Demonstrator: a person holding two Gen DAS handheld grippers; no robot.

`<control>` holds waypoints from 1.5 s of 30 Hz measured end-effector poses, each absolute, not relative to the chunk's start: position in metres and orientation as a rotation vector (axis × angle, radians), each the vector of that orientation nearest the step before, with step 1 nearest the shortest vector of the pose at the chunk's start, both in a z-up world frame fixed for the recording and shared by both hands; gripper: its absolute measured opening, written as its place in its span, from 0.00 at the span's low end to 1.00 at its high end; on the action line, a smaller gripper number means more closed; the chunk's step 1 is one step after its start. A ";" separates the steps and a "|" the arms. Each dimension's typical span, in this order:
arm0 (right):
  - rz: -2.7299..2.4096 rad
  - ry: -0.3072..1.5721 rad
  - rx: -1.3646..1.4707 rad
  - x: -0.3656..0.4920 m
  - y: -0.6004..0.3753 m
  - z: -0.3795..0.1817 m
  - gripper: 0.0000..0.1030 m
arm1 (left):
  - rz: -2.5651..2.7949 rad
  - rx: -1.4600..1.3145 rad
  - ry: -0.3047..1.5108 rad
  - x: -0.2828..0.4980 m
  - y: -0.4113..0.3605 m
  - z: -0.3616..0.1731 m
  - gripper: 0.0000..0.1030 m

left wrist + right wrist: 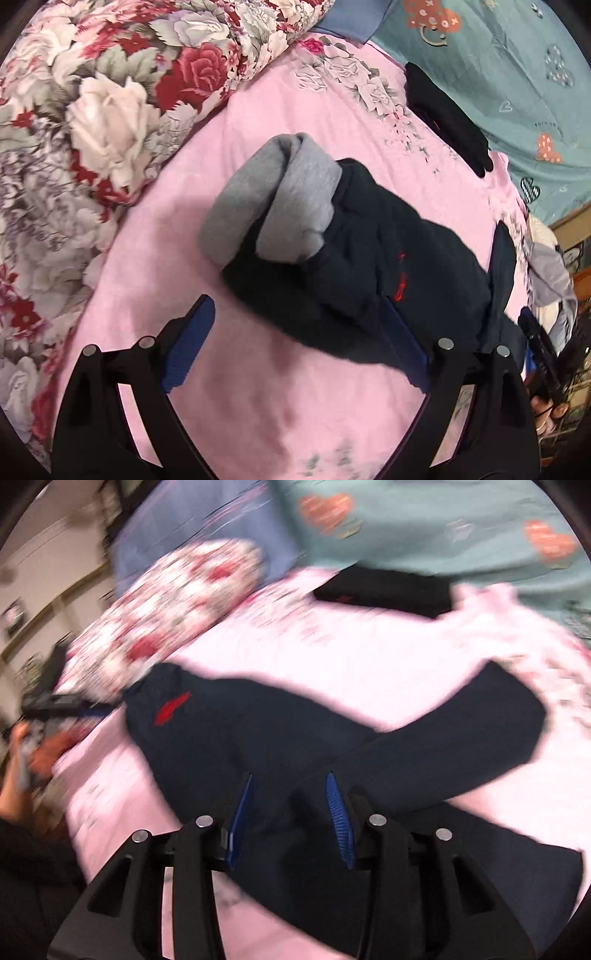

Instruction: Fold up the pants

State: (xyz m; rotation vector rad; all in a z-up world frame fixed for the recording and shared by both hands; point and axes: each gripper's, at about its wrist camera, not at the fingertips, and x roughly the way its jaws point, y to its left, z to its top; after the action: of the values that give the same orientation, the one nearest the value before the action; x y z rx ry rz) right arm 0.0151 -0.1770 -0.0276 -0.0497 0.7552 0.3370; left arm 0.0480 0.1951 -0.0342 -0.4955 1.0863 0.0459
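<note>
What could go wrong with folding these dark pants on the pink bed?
The dark pants lie crooked, with one leg swinging off sideways, so a fold now could come out lopsided. The grey lining is bunched and rolled out at one end, which could leave a lump. Both claws look open, left claw and right claw, so nothing holds the cloth.

Left tool (299, 343) gapes wide, angled downward; right tool (290, 812) stands partly parted.

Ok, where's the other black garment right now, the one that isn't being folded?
The folded black garment lies at the far right edge of the pink sheet, against the teal heart-print bedding, beyond the dark pants; the right wrist view shows it top centre.
</note>
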 end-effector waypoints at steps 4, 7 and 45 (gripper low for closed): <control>0.163 0.658 -0.024 0.020 -0.180 -0.024 0.59 | 0.048 -0.593 1.115 0.067 0.190 -0.041 0.83; 0.193 0.600 -0.027 0.020 -0.170 -0.024 0.60 | 0.041 -0.598 1.149 0.080 0.186 -0.045 0.55; -0.036 0.654 0.064 0.030 -0.222 -0.028 0.68 | 0.254 -0.140 0.992 0.059 0.185 -0.004 0.74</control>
State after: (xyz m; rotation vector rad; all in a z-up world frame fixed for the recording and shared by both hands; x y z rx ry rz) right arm 0.0303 -0.2219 -0.0277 0.0638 0.6539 -0.0364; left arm 0.0591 0.1846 -0.0043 -0.1400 0.9923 0.2541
